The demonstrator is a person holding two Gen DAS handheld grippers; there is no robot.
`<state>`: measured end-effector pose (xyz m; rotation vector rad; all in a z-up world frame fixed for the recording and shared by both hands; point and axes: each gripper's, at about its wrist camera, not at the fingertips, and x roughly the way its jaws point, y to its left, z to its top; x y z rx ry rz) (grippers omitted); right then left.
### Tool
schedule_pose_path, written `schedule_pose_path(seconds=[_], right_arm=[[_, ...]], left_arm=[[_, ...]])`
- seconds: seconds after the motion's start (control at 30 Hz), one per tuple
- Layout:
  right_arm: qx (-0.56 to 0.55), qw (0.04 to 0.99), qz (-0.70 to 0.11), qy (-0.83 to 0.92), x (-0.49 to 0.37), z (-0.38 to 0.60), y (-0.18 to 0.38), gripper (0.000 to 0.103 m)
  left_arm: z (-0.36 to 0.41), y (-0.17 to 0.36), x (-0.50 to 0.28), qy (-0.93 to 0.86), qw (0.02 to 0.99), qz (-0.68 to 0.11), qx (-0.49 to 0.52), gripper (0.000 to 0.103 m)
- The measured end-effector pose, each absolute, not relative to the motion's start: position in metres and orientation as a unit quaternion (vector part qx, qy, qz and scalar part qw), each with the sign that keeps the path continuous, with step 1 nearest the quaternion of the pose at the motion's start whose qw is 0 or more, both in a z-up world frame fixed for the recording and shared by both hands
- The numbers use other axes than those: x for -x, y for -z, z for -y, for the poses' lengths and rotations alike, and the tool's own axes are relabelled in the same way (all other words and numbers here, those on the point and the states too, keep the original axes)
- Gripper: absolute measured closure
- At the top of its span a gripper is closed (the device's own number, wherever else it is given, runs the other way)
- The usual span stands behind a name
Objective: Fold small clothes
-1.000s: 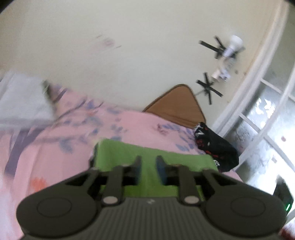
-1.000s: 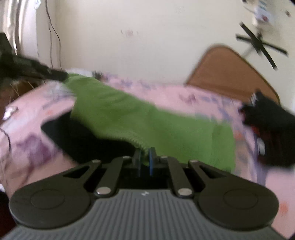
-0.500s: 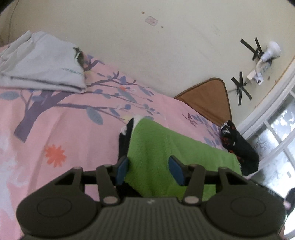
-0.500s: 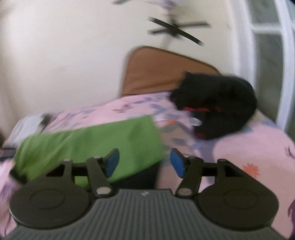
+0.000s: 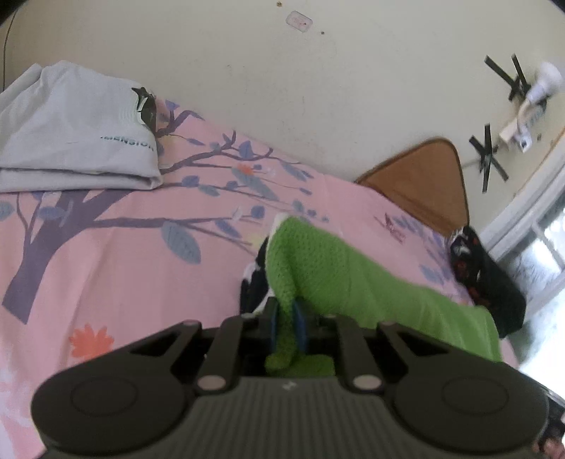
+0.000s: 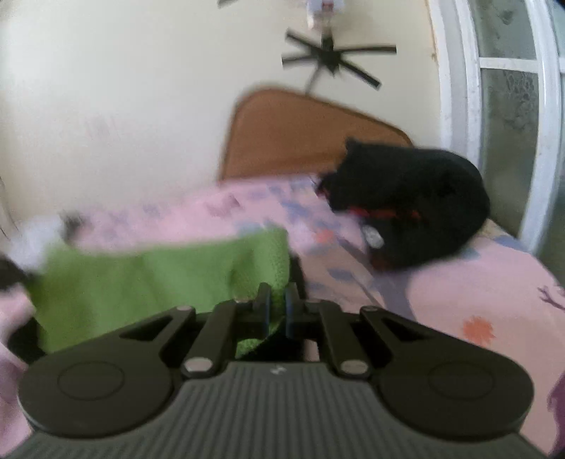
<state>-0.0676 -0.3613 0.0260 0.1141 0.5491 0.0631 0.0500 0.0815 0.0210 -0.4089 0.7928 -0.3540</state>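
Soft daylight enters through the window [image 6: 508, 116], glaring white in the left view. The right view is motion-blurred; fisheye bends edges.

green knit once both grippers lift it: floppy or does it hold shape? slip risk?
Likely floppy: the green knit garment drapes and sags from the left gripper. Probably light, since a thin pinch in the right gripper holds it. Slip seems unlikely; the knit looks coarse.

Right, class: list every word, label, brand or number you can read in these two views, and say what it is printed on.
"MENSION", teal letters on the folded grey garment; its first letters are cut off at the fold.
Small white mark on the left hand-held gripper body: too small to read.
Pale sticker on the wall: unreadable.
Right wrist view: blurred, no text readable.
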Motion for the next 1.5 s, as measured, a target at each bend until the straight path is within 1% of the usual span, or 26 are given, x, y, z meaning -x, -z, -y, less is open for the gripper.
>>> schedule_pose_path(seconds=[0.07, 0.1, 0.2, 0.27, 0.37, 0.43, 0.5, 0.57, 0.6, 0.63, 0.7, 0.73, 0.77, 0.83, 0.9, 1.03, 1.1, 1.23, 1.33, 1.4, 1.5], right_arm=[[-0.06, 0.954, -0.295, -0.009, 0.062, 0.368, -0.013, 0.066], [-0.07, 0.956, -0.286, 0.001, 0.063, 0.371, -0.014, 0.064], [-0.071, 0.971, -0.226, 0.014, 0.076, 0.372, -0.037, 0.063], [-0.06, 0.978, -0.2, 0.003, 0.079, 0.359, -0.05, 0.062], [-0.044, 0.976, -0.204, -0.065, 0.065, 0.329, -0.059, 0.062], [-0.033, 0.971, -0.212, -0.105, 0.053, 0.304, -0.061, 0.062], [-0.027, 0.963, -0.222, -0.148, 0.039, 0.28, -0.058, 0.057], [-0.022, 0.956, -0.239, -0.168, 0.024, 0.265, -0.05, 0.049], [-0.02, 0.954, -0.251, -0.162, 0.016, 0.262, -0.047, 0.048], [-0.022, 0.952, -0.265, -0.154, 0.005, 0.265, -0.042, 0.05], [-0.022, 0.951, -0.295, -0.091, -0.013, 0.281, -0.028, 0.053], [-0.031, 0.953, -0.298, -0.053, -0.02, 0.294, -0.021, 0.07], [-0.069, 0.953, -0.29, -0.046, -0.02, 0.315, -0.017, 0.084], [-0.148, 0.944, -0.291, -0.047, -0.017, 0.343, -0.014, 0.094], [-0.195, 0.937, -0.284, -0.05, -0.014, 0.356, -0.009, 0.094], [-0.244, 0.939, -0.233, -0.058, -0.002, 0.361, 0.008, 0.094], [-0.266, 0.933, -0.233, -0.06, -0.001, 0.367, 0.009, 0.094], [-0.262, 0.935, -0.233, -0.057, -0.005, 0.362, 0.006, 0.094], [-0.238, 0.942, -0.233, -0.043, -0.002, 0.354, 0.003, 0.093], [-0.212, 0.948, -0.234, -0.034, -0.003, 0.346, 0.001, 0.09], [-0.173, 0.954, -0.244, -0.025, -0.002, 0.332, -0.006, 0.078]], left_arm=[[-0.087, -0.026, -0.042, 0.164, 0.891, -0.376, 0.196, 0.09], [-0.093, -0.031, -0.034, 0.158, 0.893, -0.369, 0.202, 0.088], [-0.104, -0.051, -0.014, 0.158, 0.906, -0.323, 0.223, 0.088], [-0.095, -0.067, -0.007, 0.182, 0.915, -0.292, 0.21, 0.088], [-0.063, -0.078, -0.009, 0.245, 0.913, -0.274, 0.178, 0.088], [-0.042, -0.073, -0.019, 0.27, 0.91, -0.274, 0.156, 0.088], [-0.027, -0.059, -0.037, 0.278, 0.903, -0.295, 0.145, 0.088], [-0.02, -0.038, -0.054, 0.267, 0.895, -0.329, 0.141, 0.088], [-0.02, -0.027, -0.062, 0.259, 0.892, -0.344, 0.139, 0.089], [-0.023, -0.014, -0.068, 0.251, 0.887, -0.361, 0.143, 0.096], [-0.038, 0.002, -0.072, 0.269, 0.877, -0.353, 0.182, 0.097], [-0.047, 0.007, -0.074, 0.28, 0.867, -0.356, 0.207, 0.097], [-0.053, 0.009, -0.077, 0.285, 0.855, -0.365, 0.233, 0.097], [-0.059, 0.015, -0.08, 0.291, 0.844, -0.37, 0.257, 0.097], [-0.059, 0.014, -0.079, 0.291, 0.845, -0.369, 0.254, 0.097], [-0.049, 0.009, -0.074, 0.283, 0.864, -0.357, 0.216, 0.097], [-0.046, 0.006, -0.072, 0.28, 0.871, -0.352, 0.2, 0.097], [-0.041, 0.003, -0.07, 0.275, 0.88, -0.346, 0.176, 0.097], [-0.04, 0.002, -0.068, 0.273, 0.884, -0.341, 0.166, 0.097], [-0.039, 0.002, -0.066, 0.273, 0.886, -0.339, 0.162, 0.097], [-0.038, 0.002, -0.065, 0.272, 0.888, -0.336, 0.157, 0.097]])
